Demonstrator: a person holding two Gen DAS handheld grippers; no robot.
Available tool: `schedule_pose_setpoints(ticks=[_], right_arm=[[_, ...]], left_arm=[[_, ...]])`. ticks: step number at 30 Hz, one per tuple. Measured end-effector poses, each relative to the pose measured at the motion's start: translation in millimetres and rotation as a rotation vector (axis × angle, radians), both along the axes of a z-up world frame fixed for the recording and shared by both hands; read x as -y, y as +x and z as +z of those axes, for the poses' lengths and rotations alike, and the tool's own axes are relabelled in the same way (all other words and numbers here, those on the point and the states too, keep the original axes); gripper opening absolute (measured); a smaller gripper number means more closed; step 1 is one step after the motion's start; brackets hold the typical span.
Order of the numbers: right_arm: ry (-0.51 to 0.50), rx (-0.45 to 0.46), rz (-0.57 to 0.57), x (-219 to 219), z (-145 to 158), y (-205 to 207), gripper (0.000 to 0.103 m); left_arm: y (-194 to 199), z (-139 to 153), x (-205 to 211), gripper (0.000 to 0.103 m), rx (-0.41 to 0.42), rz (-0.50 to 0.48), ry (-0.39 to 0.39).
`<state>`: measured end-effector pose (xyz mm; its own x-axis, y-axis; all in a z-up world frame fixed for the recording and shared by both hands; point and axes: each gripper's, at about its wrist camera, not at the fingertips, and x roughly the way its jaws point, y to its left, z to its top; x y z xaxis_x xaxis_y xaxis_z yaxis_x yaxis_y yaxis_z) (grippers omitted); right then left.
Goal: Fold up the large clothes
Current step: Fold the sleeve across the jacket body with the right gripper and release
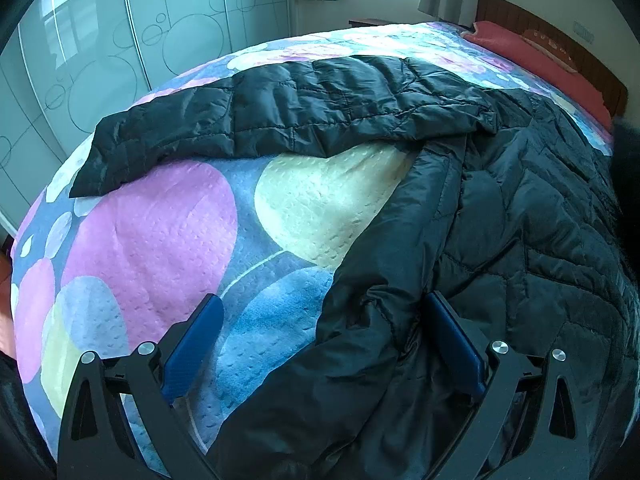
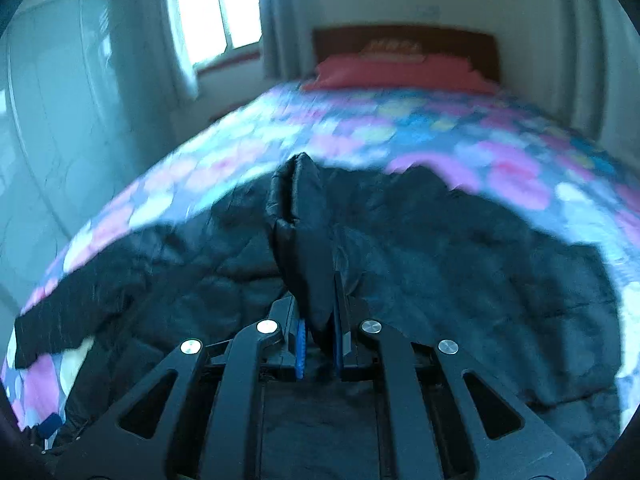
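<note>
A black quilted jacket (image 1: 520, 216) lies spread on the bed, one sleeve (image 1: 248, 116) stretched out to the left. My left gripper (image 1: 320, 344) is open, its blue fingers astride the jacket's near edge, not closed on it. In the right wrist view the jacket (image 2: 460, 248) covers the near bed. My right gripper (image 2: 318, 332) is shut on a raised fold of the jacket (image 2: 304, 224), which stands up between the jaws. The right wrist view is blurred.
The bed has a quilt with pink, blue and cream circles (image 1: 160, 224). A red pillow (image 1: 532, 60) and wooden headboard (image 2: 404, 40) are at the far end. A frosted wardrobe (image 1: 100, 48) stands left, a curtained window (image 2: 212, 8) beyond.
</note>
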<state>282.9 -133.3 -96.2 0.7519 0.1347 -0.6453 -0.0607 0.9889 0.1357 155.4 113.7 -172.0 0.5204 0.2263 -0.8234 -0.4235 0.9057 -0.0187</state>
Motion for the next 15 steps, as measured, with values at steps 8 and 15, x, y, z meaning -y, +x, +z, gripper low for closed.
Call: schedule_pose_setpoints(ticks=[8,15], right_arm=[[-0.010,-0.155,0.087,-16,-48,14,0.053],[0.086,-0.032,-0.001,56,6,-17,0.053]], left_arm=[[0,0,0,0.099,0.001,-0.004,0.004],[0,0,0,0.099,0.002,-0.004,0.005]])
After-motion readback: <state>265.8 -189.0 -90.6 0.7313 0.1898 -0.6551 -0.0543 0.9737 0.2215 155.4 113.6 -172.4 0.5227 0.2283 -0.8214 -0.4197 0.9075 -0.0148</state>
